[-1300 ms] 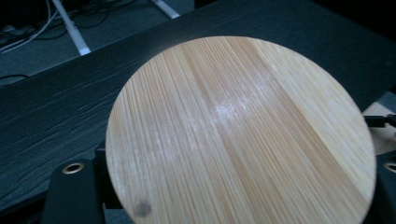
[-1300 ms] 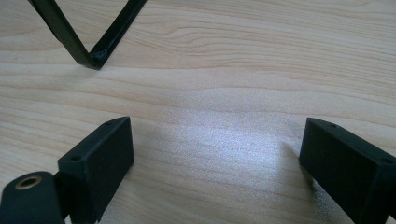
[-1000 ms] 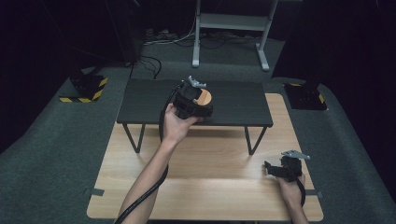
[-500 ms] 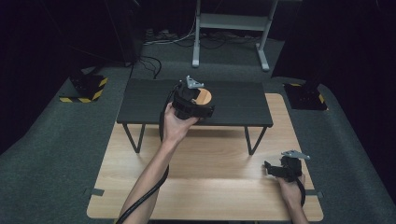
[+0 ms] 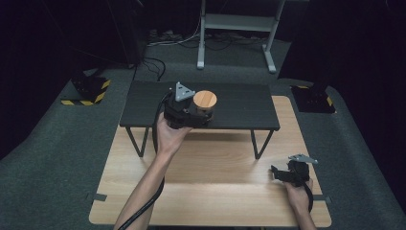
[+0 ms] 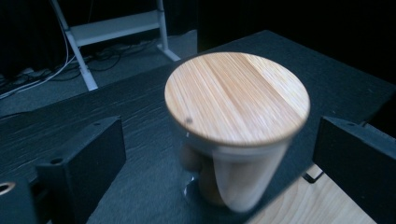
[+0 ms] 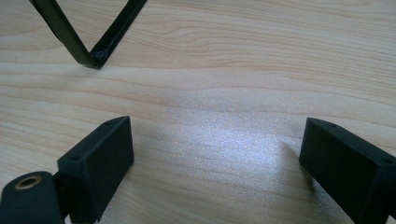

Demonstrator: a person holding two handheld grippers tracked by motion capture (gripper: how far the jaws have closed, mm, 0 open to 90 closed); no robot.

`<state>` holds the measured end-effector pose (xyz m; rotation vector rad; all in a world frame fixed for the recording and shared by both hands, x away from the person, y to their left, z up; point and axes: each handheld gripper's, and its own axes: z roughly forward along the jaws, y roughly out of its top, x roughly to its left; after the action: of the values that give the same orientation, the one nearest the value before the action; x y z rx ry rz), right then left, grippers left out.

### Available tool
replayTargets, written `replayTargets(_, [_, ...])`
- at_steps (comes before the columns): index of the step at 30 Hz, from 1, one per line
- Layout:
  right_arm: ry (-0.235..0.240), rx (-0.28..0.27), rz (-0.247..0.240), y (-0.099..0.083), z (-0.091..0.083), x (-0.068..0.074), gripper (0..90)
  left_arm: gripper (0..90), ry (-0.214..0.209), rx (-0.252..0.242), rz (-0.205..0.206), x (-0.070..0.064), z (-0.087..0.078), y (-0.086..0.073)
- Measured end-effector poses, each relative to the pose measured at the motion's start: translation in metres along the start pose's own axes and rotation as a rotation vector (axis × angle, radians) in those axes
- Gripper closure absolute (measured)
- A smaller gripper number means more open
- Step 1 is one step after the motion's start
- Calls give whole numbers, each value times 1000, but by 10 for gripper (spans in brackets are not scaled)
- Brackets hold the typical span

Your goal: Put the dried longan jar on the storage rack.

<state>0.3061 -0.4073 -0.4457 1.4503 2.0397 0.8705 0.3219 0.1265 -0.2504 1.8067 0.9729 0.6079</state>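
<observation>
jar (image 6: 236, 126), clear with a wood lid (image 5: 205, 99), is seen on the black shelf (image 5: 239, 108) near its front edge, between the wide-open jaws of the left gripper (image 5: 197, 116), no contact being visible on either side. the step is judged to be the approach to a grasp; next, the jaws would need to be centred on the glass below the lid and closed. right gripper (image 5: 282, 172) is rested low on the table (image 7: 224, 70), jaws apart, nothing held.
</observation>
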Motion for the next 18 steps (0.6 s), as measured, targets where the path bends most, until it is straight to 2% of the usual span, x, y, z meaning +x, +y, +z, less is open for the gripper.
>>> replayTargets(8, [-1,0,0,0,0,0,94,12,-23,-30,16,1,-21,-22])
replayTargets(12, [-1,0,0,0,0,0,94,8,-18,-47,27,-3,-34,-42])
replayTargets(16, [-2,0,0,0,0,0,94,6,4,-49,49,-11,-45,-59])
replayTargets(18, [-2,0,0,0,0,0,95,6,4,-47,51,-12,-47,-63])
